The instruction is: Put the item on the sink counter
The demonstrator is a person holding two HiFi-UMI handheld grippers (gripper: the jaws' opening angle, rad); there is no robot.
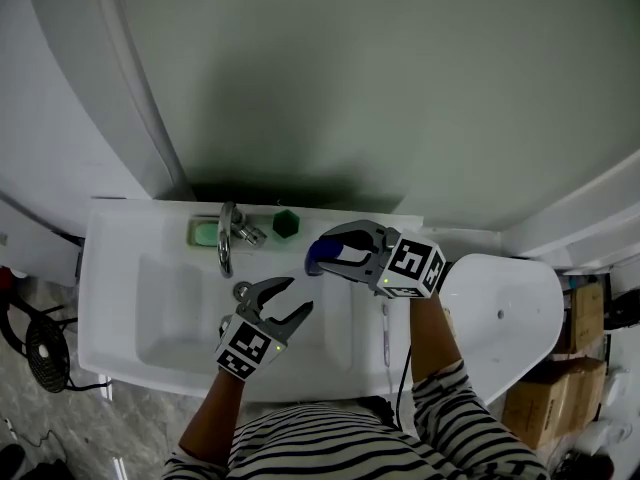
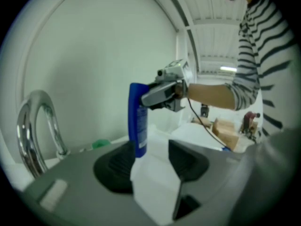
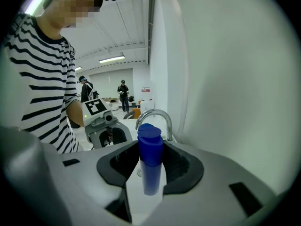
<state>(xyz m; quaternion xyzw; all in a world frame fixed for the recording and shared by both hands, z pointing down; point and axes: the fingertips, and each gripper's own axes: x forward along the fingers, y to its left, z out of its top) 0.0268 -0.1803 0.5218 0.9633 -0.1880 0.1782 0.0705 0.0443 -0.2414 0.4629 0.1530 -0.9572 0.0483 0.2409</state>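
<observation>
A blue bottle [image 1: 317, 257] with a blue cap is clamped between the jaws of my right gripper [image 1: 325, 253], above the white sink counter [image 1: 120, 268] just right of the faucet [image 1: 226, 236]. In the right gripper view the bottle [image 3: 150, 159] stands upright with both pads pressed on its sides. My left gripper [image 1: 275, 298] hangs open over the basin with nothing between its jaws. From the left gripper view the bottle [image 2: 138, 121] shows beyond the open jaws, held by the right gripper [image 2: 164, 91]. Whether the bottle's base touches the counter I cannot tell.
A green soap bar [image 1: 205, 233] and a dark green hexagonal item [image 1: 286, 224] sit at the back of the counter beside the faucet. A thin stick-like item [image 1: 384, 333] lies on the counter's right part. A white fixture [image 1: 500, 308] and cardboard boxes [image 1: 560, 368] stand to the right.
</observation>
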